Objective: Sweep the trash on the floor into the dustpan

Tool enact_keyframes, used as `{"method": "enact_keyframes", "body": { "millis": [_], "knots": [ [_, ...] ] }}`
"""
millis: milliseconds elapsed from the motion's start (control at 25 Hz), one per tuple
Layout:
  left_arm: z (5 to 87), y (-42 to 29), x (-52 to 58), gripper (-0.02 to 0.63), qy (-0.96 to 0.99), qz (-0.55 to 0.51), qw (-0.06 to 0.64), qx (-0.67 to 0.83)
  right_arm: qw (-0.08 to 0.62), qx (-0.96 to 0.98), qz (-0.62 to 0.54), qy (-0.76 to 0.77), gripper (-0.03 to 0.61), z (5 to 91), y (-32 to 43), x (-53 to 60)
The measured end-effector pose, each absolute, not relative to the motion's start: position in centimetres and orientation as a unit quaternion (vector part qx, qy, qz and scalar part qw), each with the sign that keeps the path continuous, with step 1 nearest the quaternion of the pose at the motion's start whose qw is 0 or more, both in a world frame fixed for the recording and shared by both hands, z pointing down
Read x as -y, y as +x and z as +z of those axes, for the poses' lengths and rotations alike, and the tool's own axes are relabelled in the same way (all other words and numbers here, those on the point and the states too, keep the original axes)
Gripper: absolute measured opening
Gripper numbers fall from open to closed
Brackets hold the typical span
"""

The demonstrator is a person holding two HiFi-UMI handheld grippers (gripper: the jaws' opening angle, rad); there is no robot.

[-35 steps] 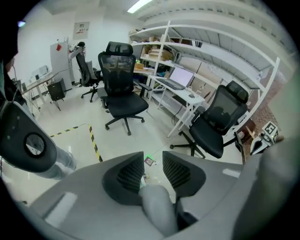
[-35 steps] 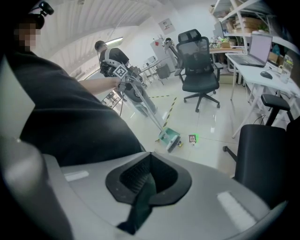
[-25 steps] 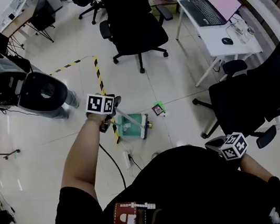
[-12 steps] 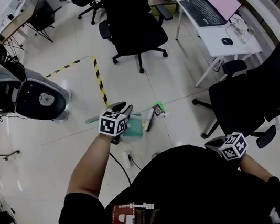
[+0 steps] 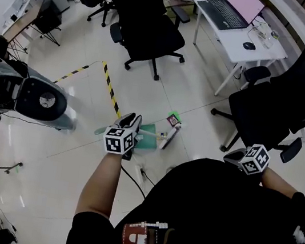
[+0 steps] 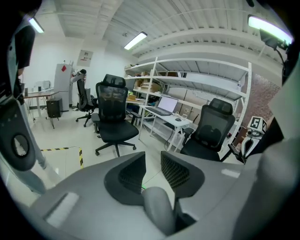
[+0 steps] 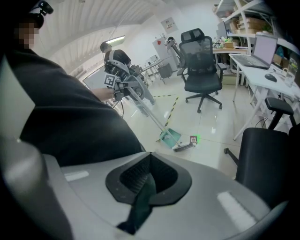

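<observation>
One small piece of trash (image 5: 173, 118) lies on the floor (image 5: 78, 152) just beside the broom head (image 5: 168, 137), near the green dustpan (image 5: 148, 140). Judged light and loose, it is liable to skid ahead of the bristles, so short, low strokes suit. Hold belongs on the broom handle (image 6: 157, 213): the left hand-held gripper (image 6: 152, 165) has it lodged between its jaws, which are closing. Right hand-held gripper (image 7: 149, 174) — pinched narrow on a dark green strip (image 7: 139, 204), unidentified.

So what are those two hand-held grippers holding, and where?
The left hand-held gripper, jaws closing, holds the broom by its handle's upper end; the right hand-held gripper pinches a thin dark strip I can't identify.
</observation>
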State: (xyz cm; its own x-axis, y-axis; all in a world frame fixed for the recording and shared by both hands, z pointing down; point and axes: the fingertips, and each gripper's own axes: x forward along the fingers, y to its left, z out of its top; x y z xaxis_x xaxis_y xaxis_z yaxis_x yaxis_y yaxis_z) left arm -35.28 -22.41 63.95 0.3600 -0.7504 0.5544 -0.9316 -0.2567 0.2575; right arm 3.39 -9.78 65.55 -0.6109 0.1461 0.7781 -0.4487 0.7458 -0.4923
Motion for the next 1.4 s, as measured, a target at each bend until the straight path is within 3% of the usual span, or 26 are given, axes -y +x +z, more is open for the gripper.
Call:
{"method": "enact_keyframes", "body": {
  "millis": [560,720,800,960,1400],
  "knots": [
    [62.2,-34.5,24.6,0.1,0.773,0.132,0.268,0.56,0.433,0.827,0.345,0.094,-0.006,65.5,3.4,9.5],
    [62.8,-32.4,24.8,0.087,0.8,0.163,0.209,0.539,0.432,0.828,0.344,0.098,-0.006,65.5,3.4,9.4],
    [62.8,-31.2,24.7,0.035,0.813,0.196,0.159,0.525,0.431,0.828,0.345,0.101,-0.006,65.5,3.6,9.3],
    [62.4,-29.4,24.6,0.029,0.831,0.233,0.094,0.496,0.429,0.826,0.348,0.106,-0.006,65.5,4.1,9.3],
    [62.8,-33.0,24.1,0.024,0.811,0.271,0.078,0.512,0.431,0.827,0.347,0.101,-0.006,65.6,4.1,9.3]
  ]
}}
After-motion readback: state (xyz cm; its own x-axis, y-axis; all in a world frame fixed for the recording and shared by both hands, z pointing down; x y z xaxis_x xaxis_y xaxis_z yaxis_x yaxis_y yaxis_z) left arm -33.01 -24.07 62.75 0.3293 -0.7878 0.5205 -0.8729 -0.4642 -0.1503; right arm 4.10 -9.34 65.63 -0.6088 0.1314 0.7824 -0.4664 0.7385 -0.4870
